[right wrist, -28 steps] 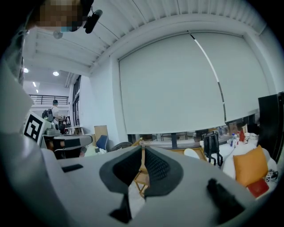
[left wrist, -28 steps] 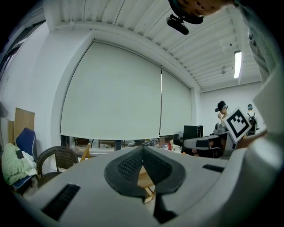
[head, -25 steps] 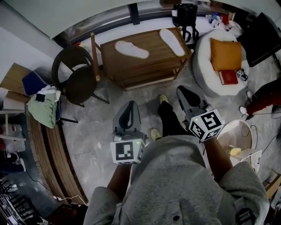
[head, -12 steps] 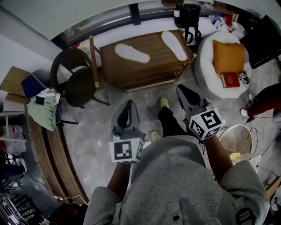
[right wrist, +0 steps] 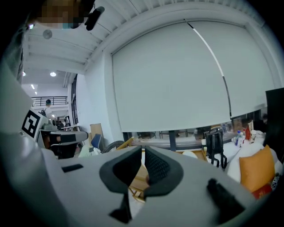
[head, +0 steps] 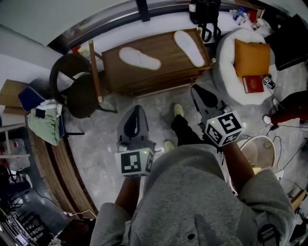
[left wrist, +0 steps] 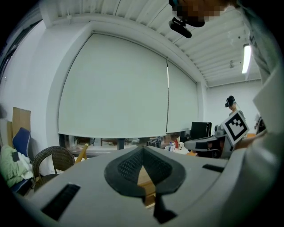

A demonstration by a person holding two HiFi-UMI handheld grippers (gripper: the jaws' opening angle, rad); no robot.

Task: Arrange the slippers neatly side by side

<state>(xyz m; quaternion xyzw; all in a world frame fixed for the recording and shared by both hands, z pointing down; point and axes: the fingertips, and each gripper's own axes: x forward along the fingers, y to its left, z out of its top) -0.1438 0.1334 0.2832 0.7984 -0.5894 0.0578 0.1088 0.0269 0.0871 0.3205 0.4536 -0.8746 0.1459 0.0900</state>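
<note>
Two white slippers lie apart on the top of a low wooden table [head: 168, 65]. One slipper [head: 139, 58] is on the left part, the other slipper [head: 188, 48] is at the right end, and they point in different directions. My left gripper [head: 136, 110] hangs over the floor in front of the table, shut and empty, with its tips meeting [left wrist: 143, 148]. Further right, my right gripper [head: 196, 89] is nearer the table's right corner; its jaws [right wrist: 143, 148] stand almost together with nothing between them. Neither gripper touches a slipper.
A dark round chair [head: 77, 89] stands left of the table. A white pouf [head: 226, 72] with an orange cushion [head: 248, 57] and a red book [head: 252, 84] stands on the right. A black bag [head: 204, 12] is behind the table, a bin [head: 257, 151] at the right, and green cloth [head: 43, 125] at the left.
Both grippers have moved forward toward the wooden table, and the person has stepped closer. The slippers have not moved and the jaws look the same.
</note>
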